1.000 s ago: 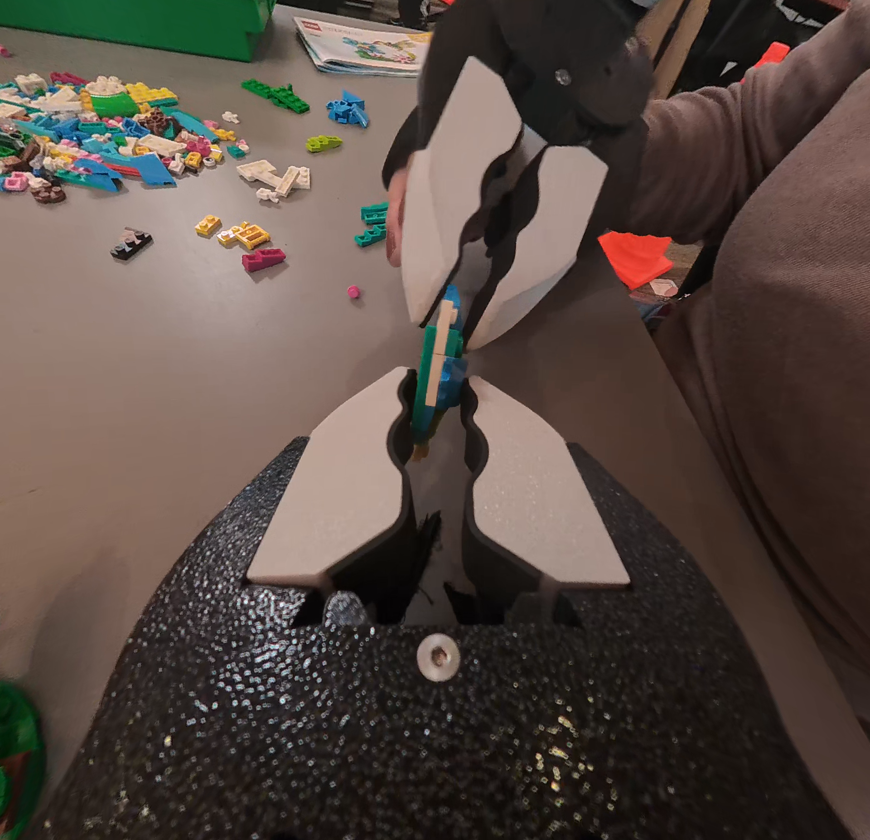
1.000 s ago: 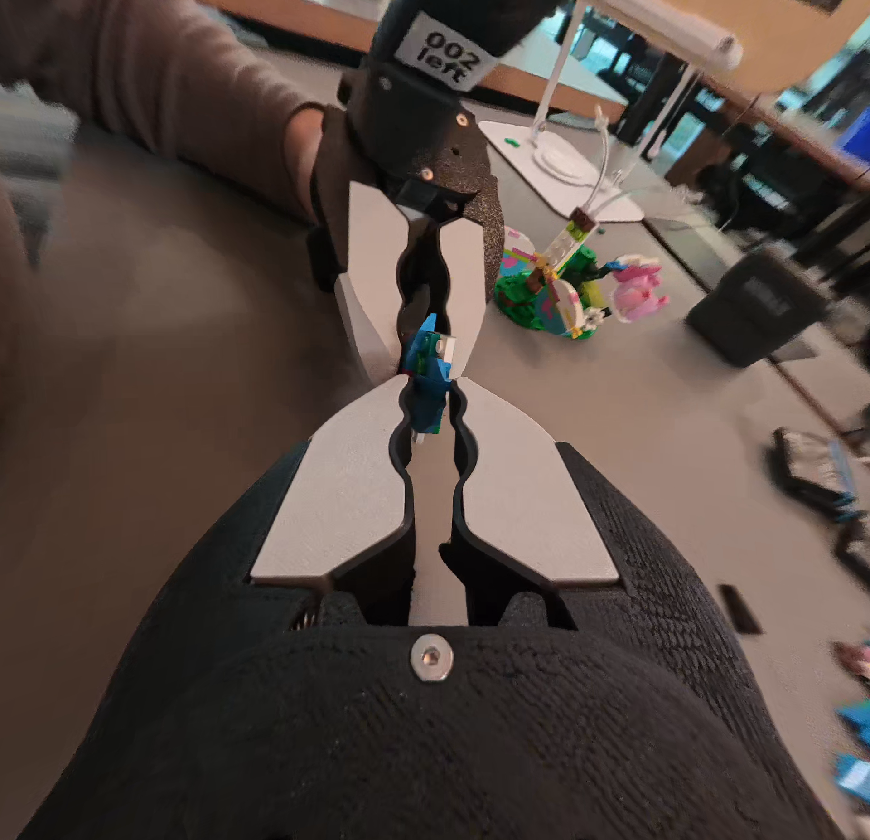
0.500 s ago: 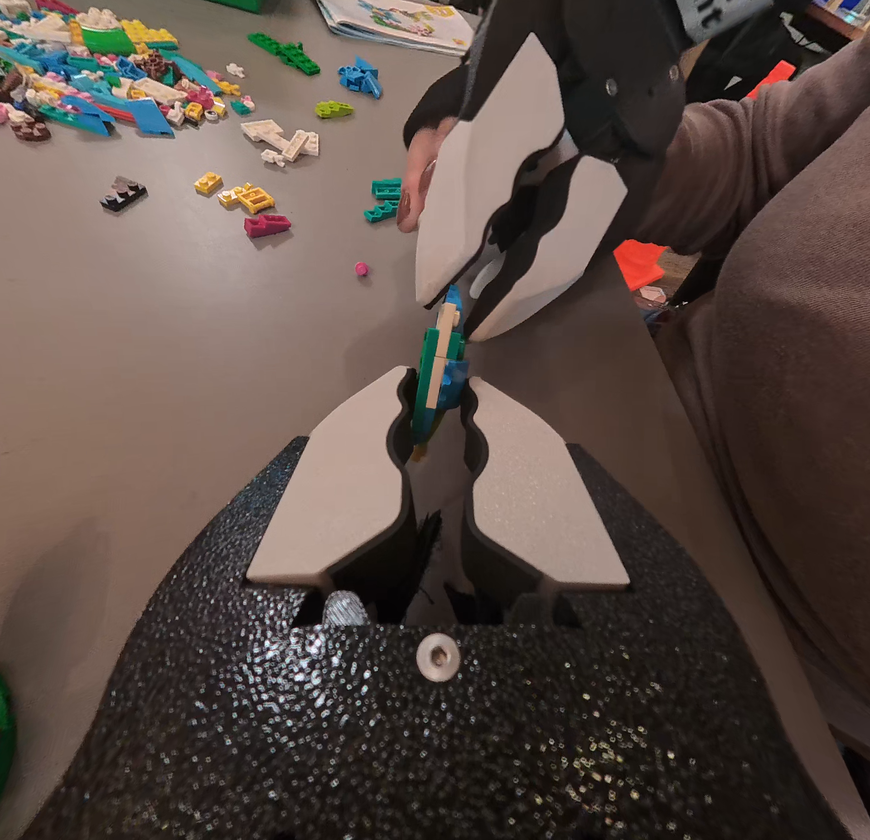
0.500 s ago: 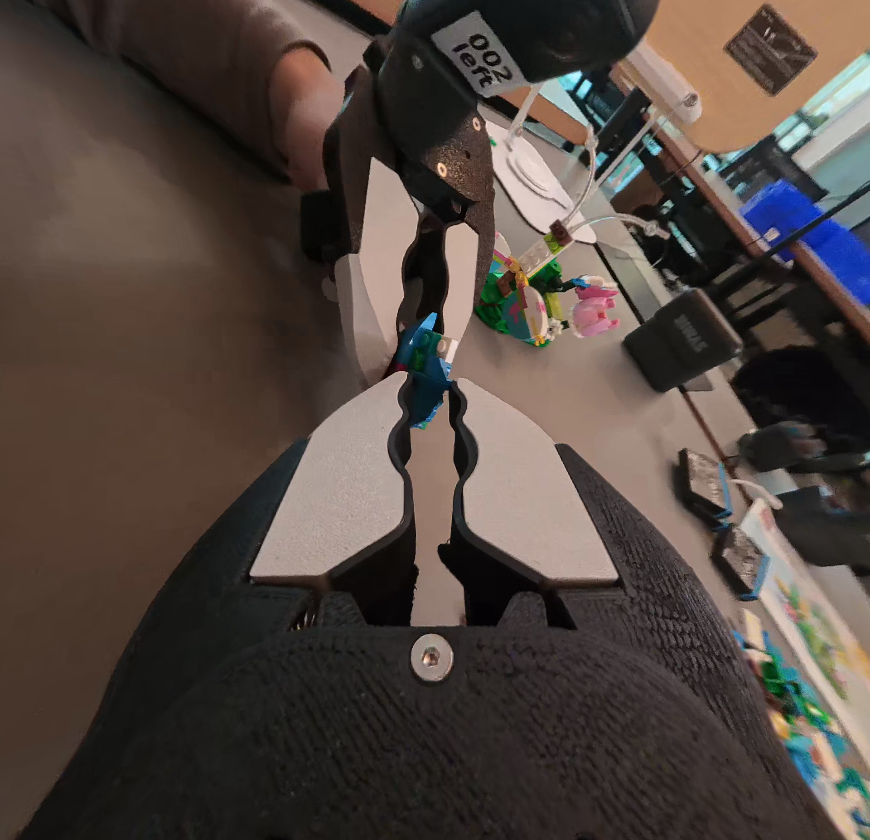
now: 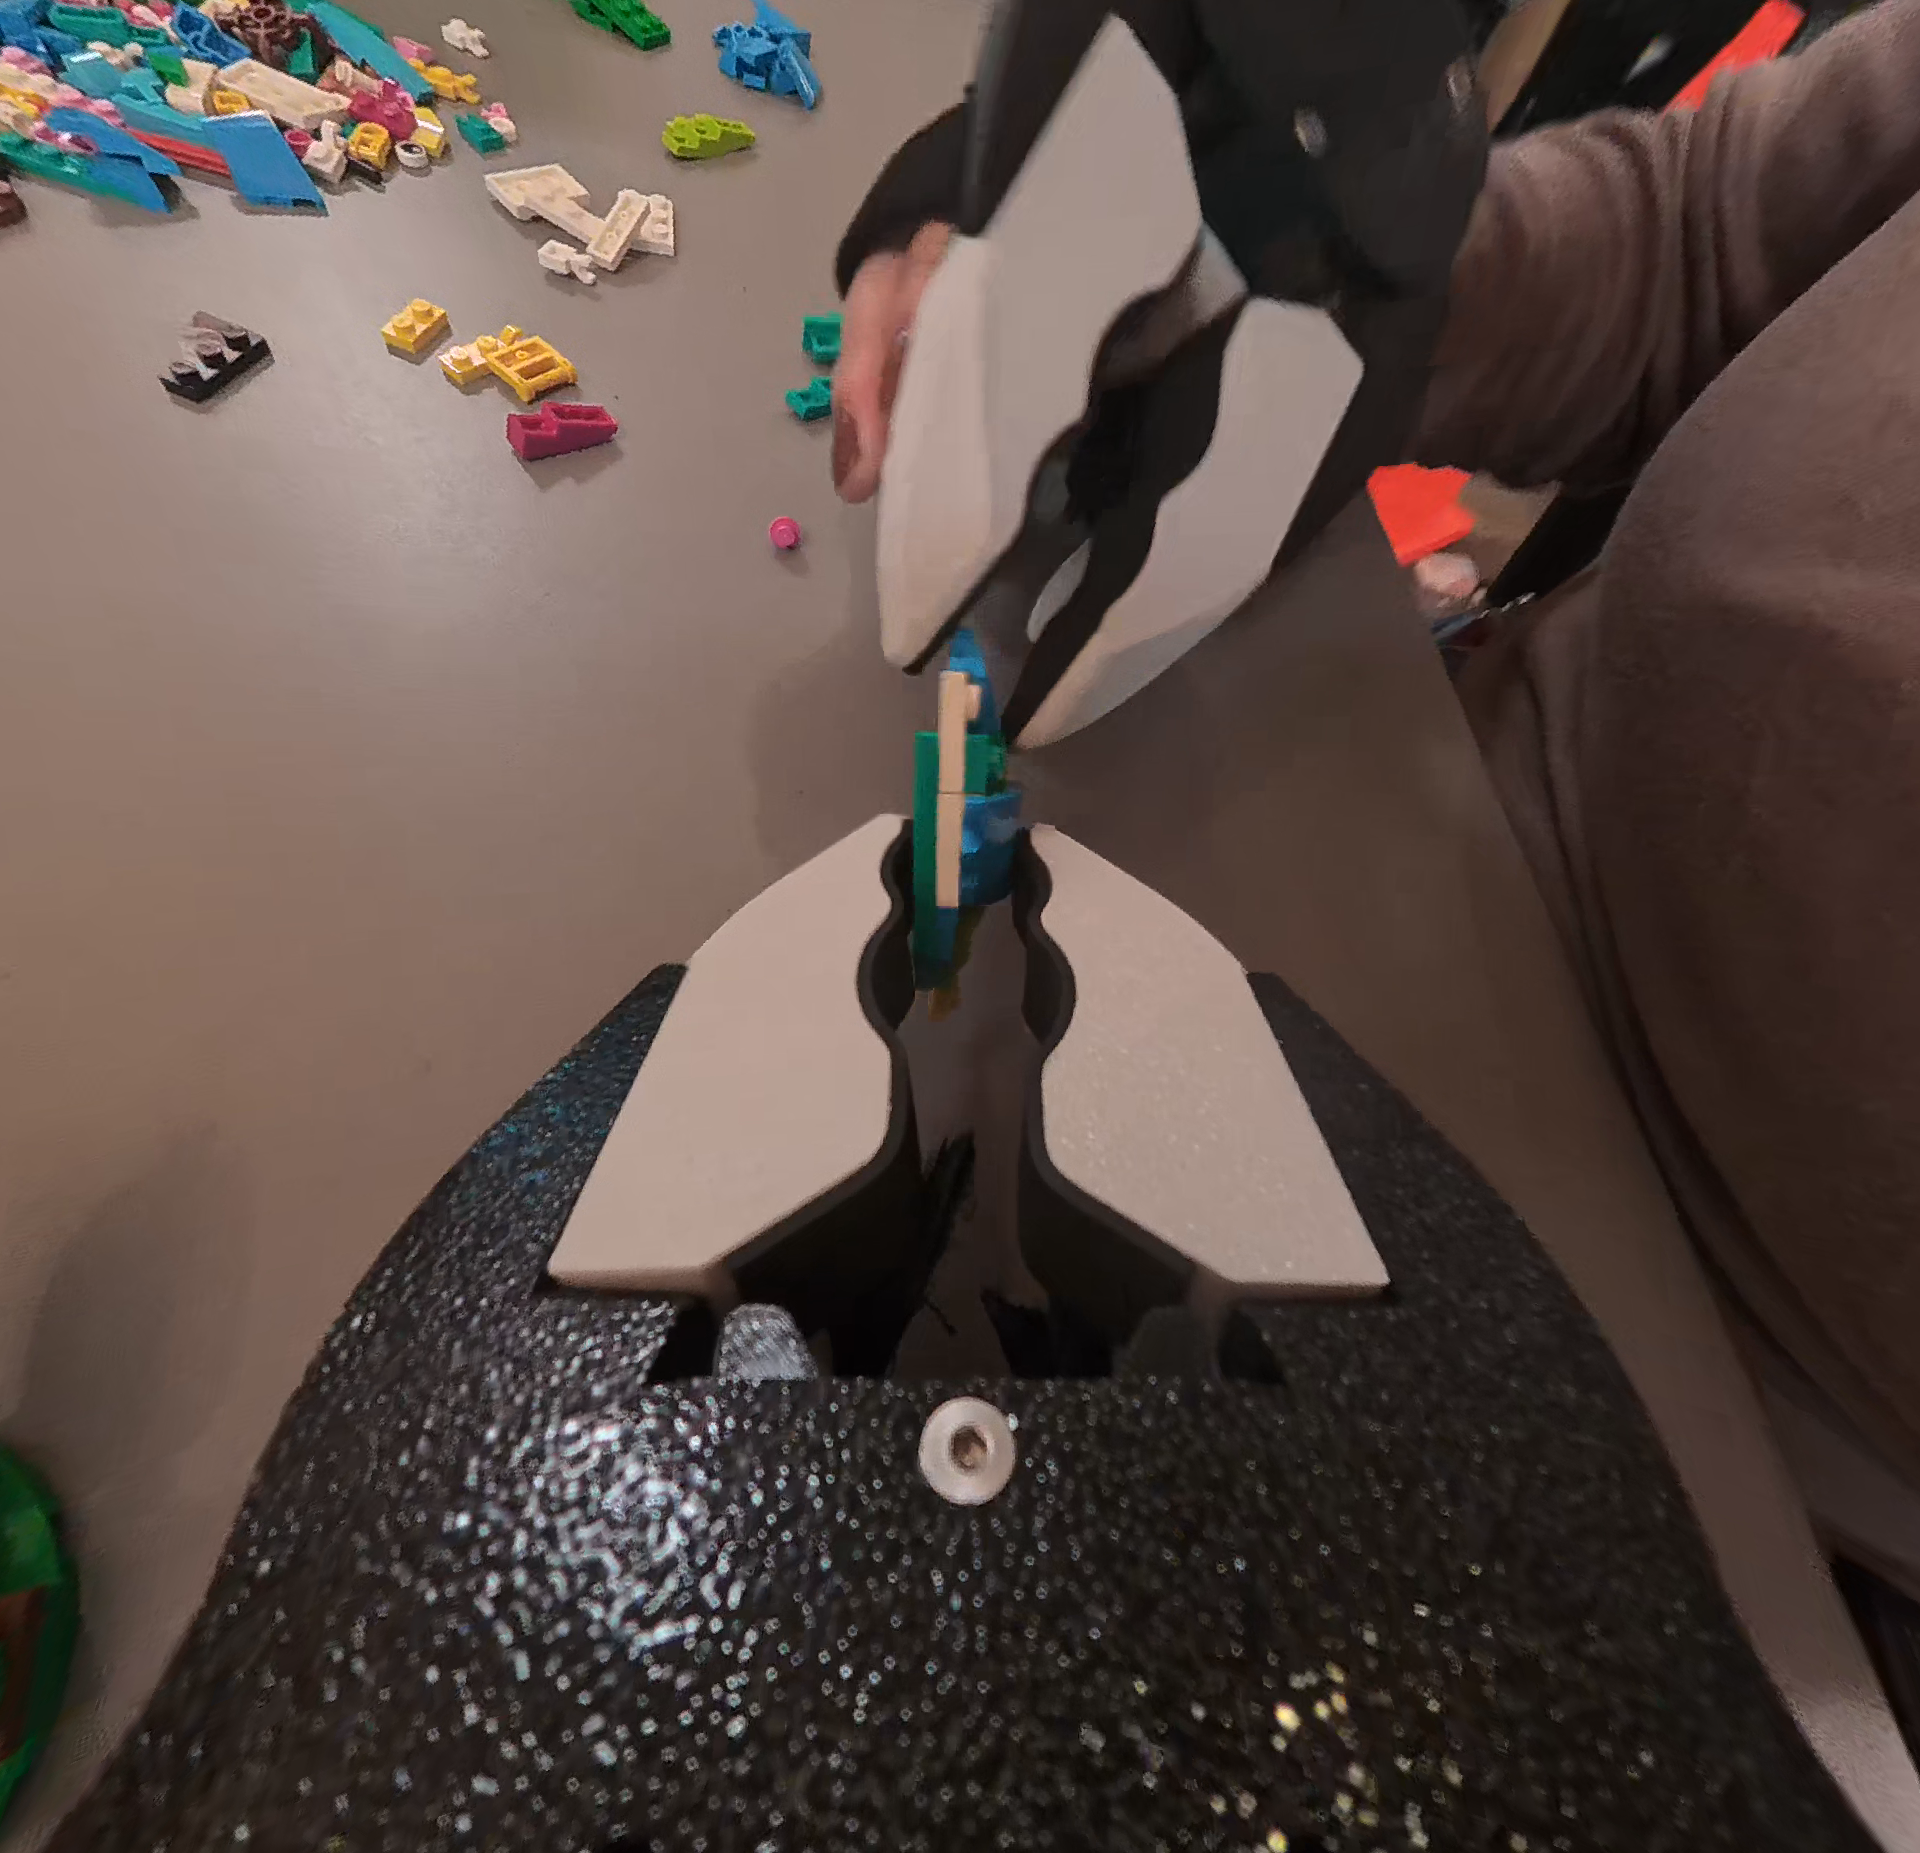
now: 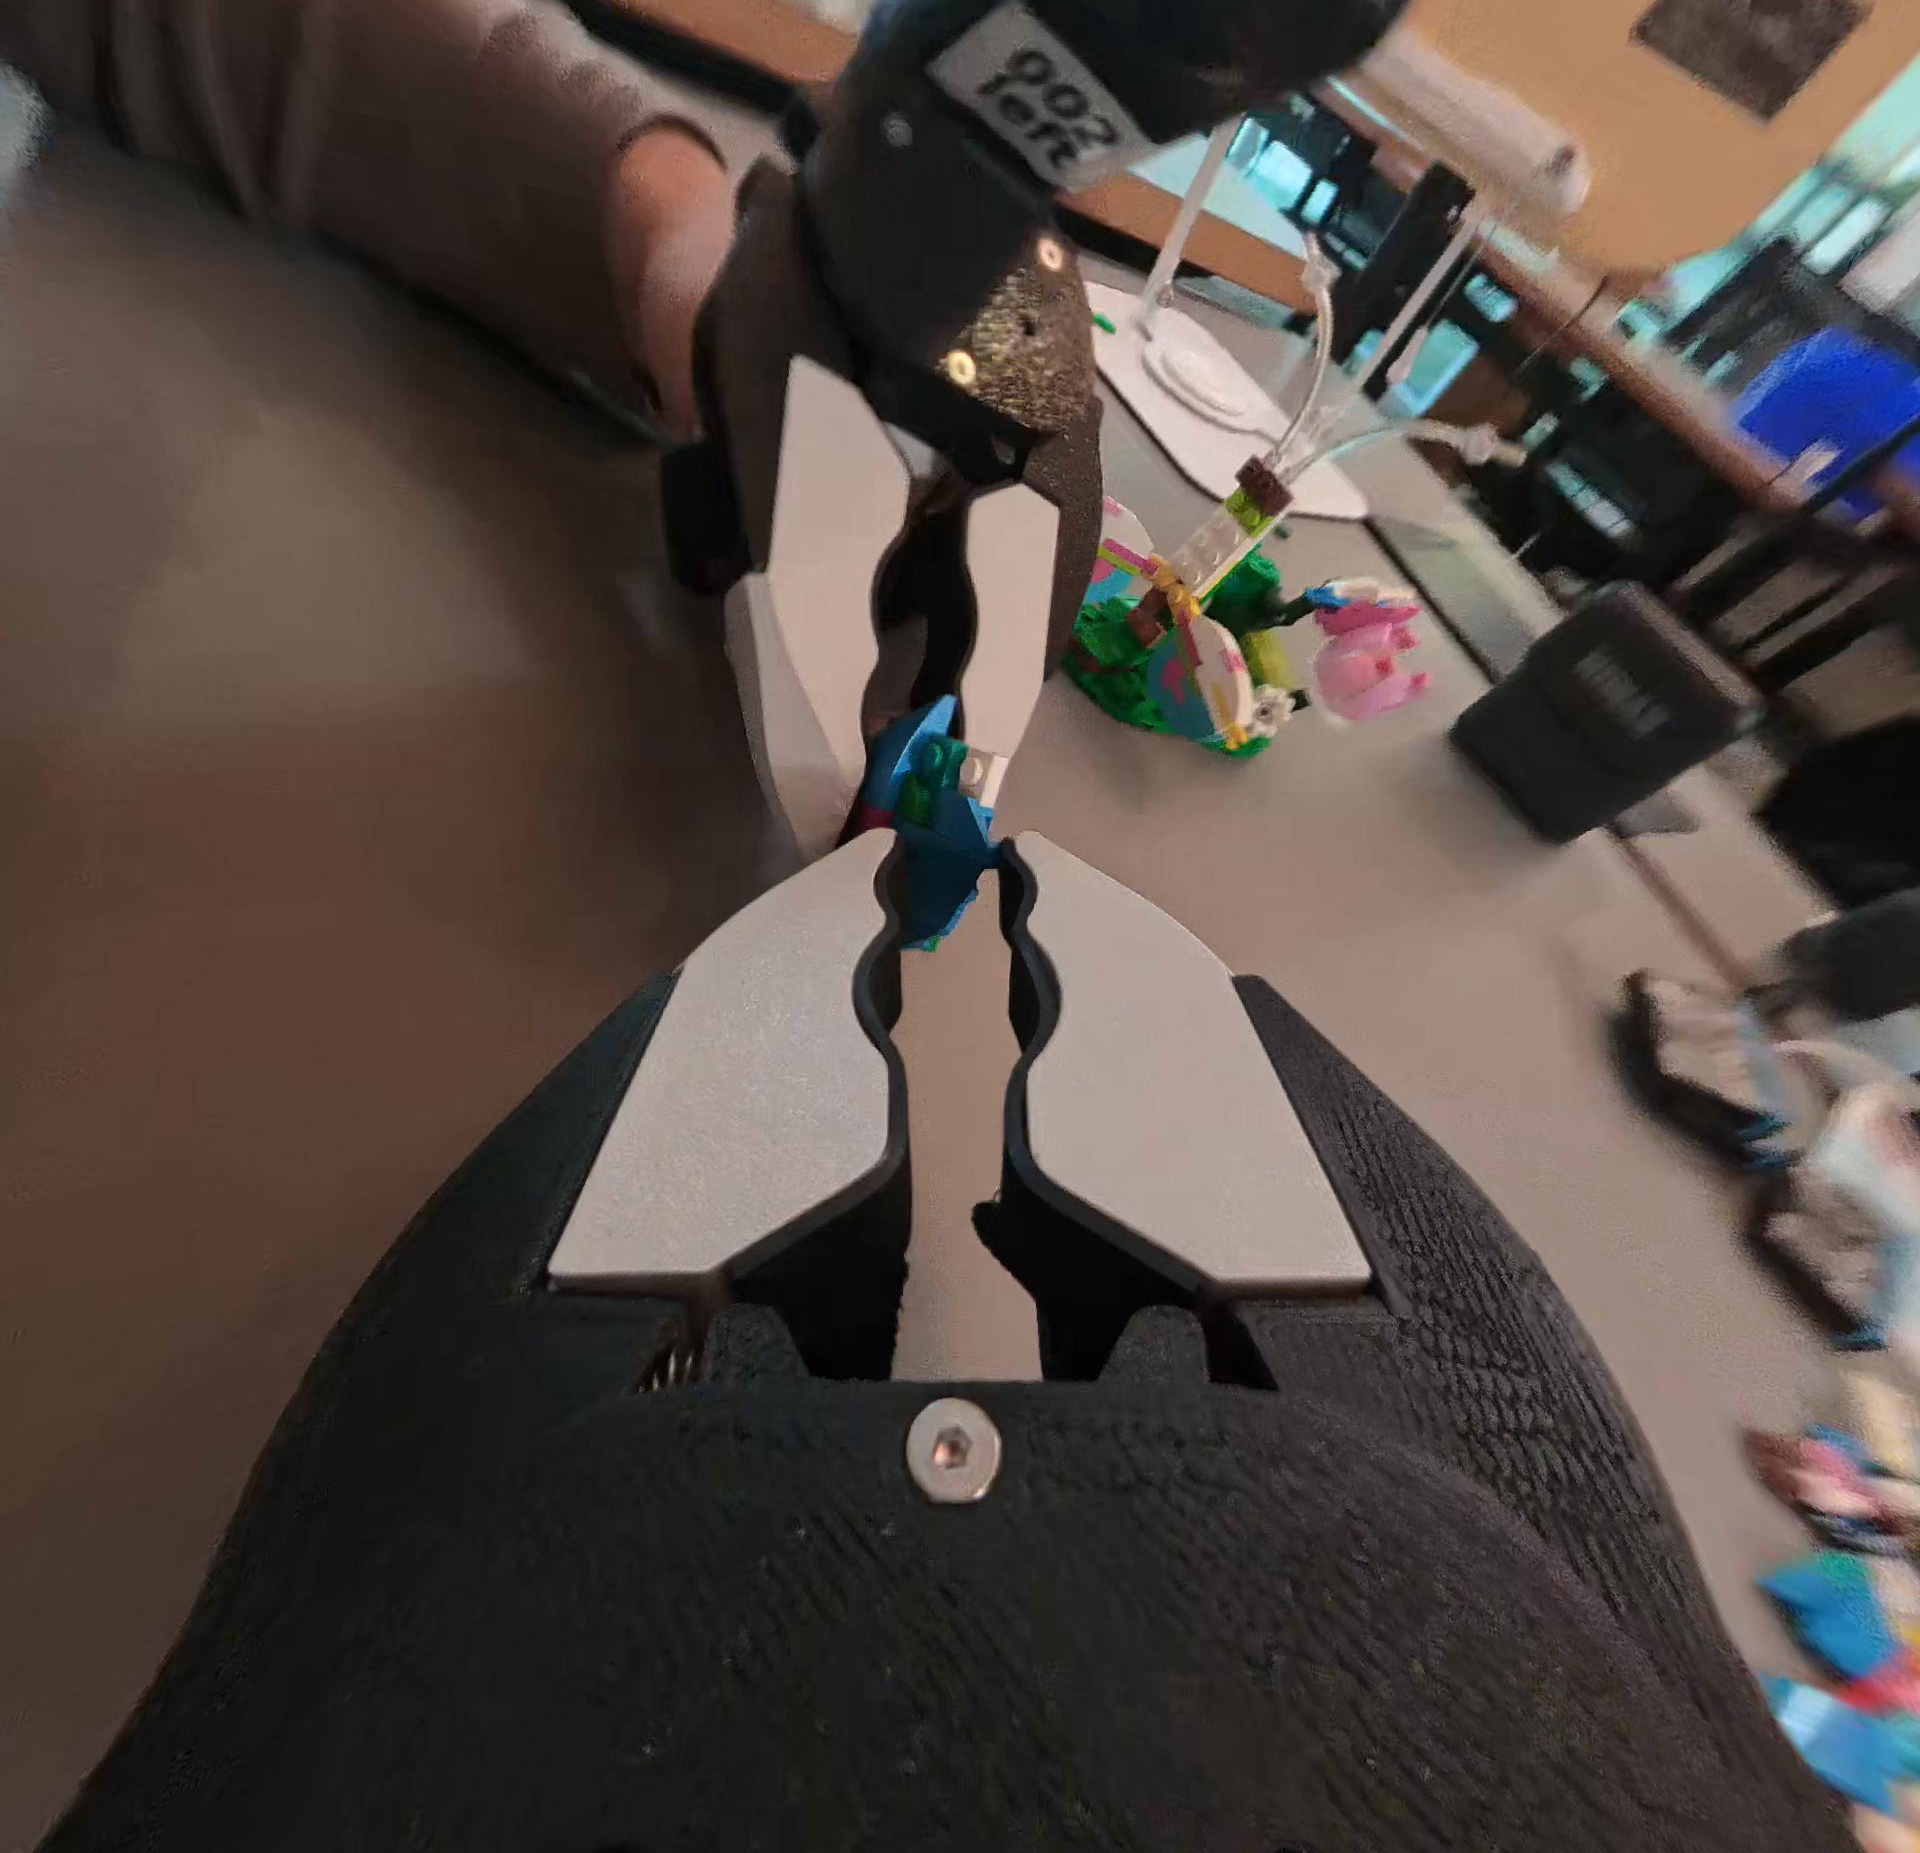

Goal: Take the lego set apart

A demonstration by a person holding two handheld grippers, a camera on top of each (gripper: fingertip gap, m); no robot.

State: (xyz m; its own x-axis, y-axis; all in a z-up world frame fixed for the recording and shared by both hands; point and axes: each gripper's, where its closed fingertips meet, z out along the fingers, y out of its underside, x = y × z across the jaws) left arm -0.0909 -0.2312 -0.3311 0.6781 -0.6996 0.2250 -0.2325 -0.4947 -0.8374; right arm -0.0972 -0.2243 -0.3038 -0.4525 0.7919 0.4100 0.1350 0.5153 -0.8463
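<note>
A small lego assembly (image 5: 961, 816) of blue, green and cream pieces is held in the air between both grippers, above the grey table (image 5: 364, 764). My left gripper (image 5: 958, 842) is shut on its lower end. My right gripper (image 5: 966, 702) comes from above and is shut on its upper blue end. In the right wrist view, my right gripper (image 6: 945, 847) pinches the blue part of the assembly (image 6: 935, 785), and the left gripper (image 6: 904, 795) grips it from the far side. The rest of the lego set (image 6: 1184, 650), a green base with pink flowers, stands on the table behind.
A pile of loose bricks (image 5: 208, 89) lies at the far left, with a magenta brick (image 5: 561, 430), yellow pieces (image 5: 509, 357) and a pink stud (image 5: 784, 533) nearer. A person's brown sleeve (image 5: 1714, 660) fills the right. A black box (image 6: 1600, 712) and a white lamp base (image 6: 1216, 390) stand beyond the set. Less than 4 cm separates the two grippers' tips. The pink stud (image 5: 784, 533) is about equally far from each gripper, around 11 cm.
Both grippers keep their hold on the small assembly. The right gripper has tilted and shifted a little, and both views have swung. The assembly still looks joined.
</note>
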